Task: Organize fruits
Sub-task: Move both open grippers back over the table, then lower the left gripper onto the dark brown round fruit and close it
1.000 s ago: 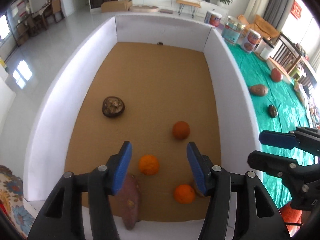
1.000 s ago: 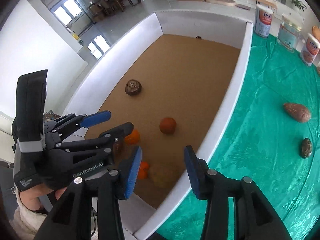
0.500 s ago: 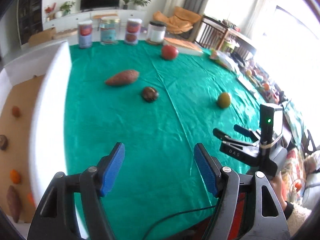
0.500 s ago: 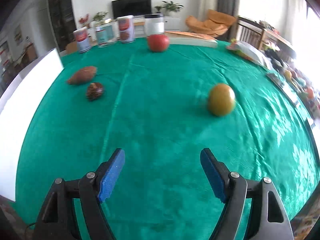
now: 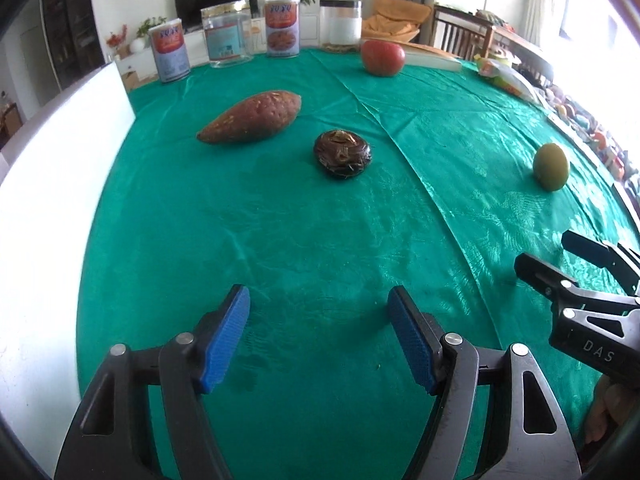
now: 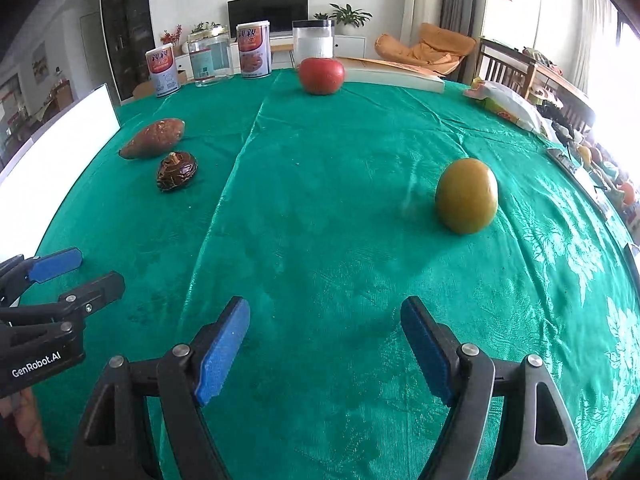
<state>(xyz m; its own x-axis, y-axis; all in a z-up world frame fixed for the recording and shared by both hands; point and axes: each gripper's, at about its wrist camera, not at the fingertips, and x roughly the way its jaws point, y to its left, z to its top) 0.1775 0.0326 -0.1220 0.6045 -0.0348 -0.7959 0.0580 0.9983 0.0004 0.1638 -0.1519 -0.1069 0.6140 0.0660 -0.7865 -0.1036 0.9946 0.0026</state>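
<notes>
White lettering "GenRobot.AI" stood on the black body of the left gripper (image 6: 76, 272) at nine o'clock in the right wrist view, "DAS" stood on the right gripper (image 5: 560, 256) at three o'clock in the left wrist view, and the tins' labels were too blurred to read.

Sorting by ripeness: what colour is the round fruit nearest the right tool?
Yellowish green: the round fruit shows best in the right wrist view.

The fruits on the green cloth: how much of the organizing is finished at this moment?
Nothing visible here looks sorted. Nothing is in hand: the left gripper and right gripper are both open and empty. Left on the cloth: sweet potato, dark brown fruit, yellow-green fruit and red fruit.
</notes>
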